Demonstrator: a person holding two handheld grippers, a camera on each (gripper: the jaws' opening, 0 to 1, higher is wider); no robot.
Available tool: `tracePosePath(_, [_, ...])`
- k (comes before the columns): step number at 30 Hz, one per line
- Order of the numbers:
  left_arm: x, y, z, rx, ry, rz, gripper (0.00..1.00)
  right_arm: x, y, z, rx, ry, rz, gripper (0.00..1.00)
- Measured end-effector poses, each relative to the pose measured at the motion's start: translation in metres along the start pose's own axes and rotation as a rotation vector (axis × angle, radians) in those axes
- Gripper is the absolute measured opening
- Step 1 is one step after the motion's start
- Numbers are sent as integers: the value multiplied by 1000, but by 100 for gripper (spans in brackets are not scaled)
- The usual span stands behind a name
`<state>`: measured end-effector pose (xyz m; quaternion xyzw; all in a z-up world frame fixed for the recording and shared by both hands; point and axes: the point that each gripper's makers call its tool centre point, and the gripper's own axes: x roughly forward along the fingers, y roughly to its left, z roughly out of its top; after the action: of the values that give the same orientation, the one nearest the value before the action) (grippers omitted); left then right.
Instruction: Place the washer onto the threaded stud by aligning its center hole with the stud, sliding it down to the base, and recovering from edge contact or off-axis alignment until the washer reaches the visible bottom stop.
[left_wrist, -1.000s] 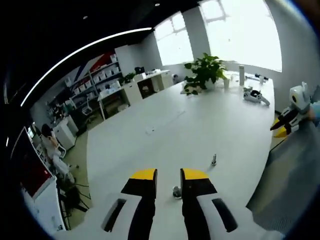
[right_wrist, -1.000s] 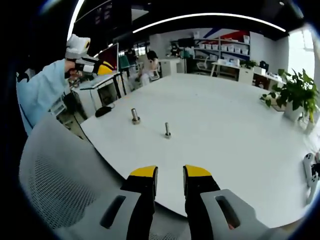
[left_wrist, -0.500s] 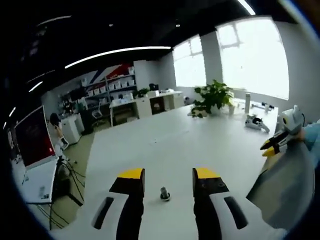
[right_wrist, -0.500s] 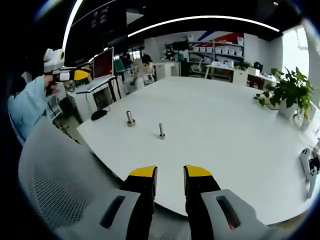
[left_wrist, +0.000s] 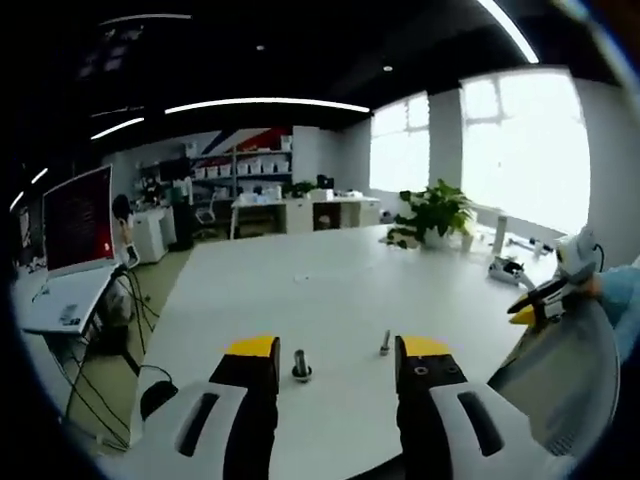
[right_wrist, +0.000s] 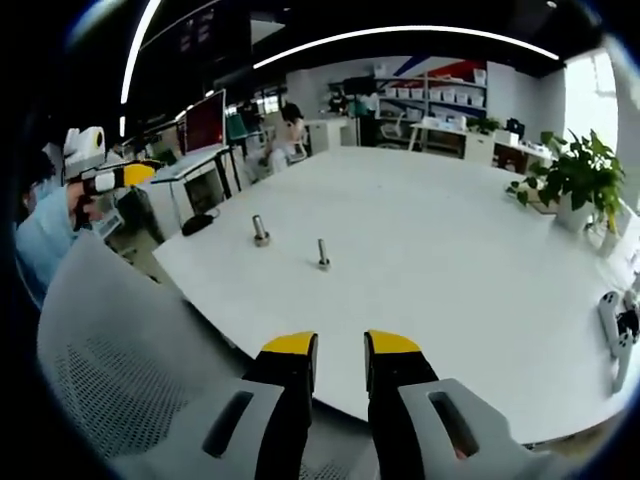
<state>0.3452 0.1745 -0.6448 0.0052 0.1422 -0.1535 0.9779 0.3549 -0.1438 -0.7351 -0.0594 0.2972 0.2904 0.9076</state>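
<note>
left gripper (left_wrist: 336, 352) jaws spread, empty, straight ahead of the wide-based stud (left_wrist: 300, 366), upright and just past its tips; slimmer bare stud (left_wrist: 385, 343) stands beside it. right gripper (right_wrist: 339, 345) jaws parted, empty, well back off the white table (right_wrist: 450, 250). studs are small metal; washer too small to pick out.

We identify two small metal parts standing upright on the white tabletop (right_wrist: 430, 240), near its edge. The first is a threaded stud (left_wrist: 385, 342), slender, with a slightly wider foot at its base; in the right gripper view the stud appears at (right_wrist: 323, 254). The second part (left_wrist: 300, 365) is shorter and thicker, with a broad collar at its base resting on the tabletop; it appears at (right_wrist: 260, 231). The two parts stand near each other but apart. We cannot tell whether that collar is the washer.
</note>
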Motion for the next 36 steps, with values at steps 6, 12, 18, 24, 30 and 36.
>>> tracePosePath(6, [5, -3, -11, -12, -3, 15, 59, 0, -2, 1, 18, -14, -2, 21])
tracePosePath(12, [12, -11, -20, 73, 30, 19, 62, -1, -4, 3, 39, -28, -11, 21])
tracePosePath(18, [18, -14, -33, 131, 87, -7, 61, 0, -4, 4, 42, -29, -11, 21])
tracePosePath(24, [21, -11, -37, 114, 102, -15, 61, 2, -3, 4, 42, -27, -4, 21])
tracePosePath(30, [21, -11, -40, 122, 115, -18, 60, 2, -3, 4, 39, -21, -6, 21])
tracePosePath(36, [21, -6, -42, 109, 119, -10, 58, 3, -1, 3, 41, -11, -1, 21])
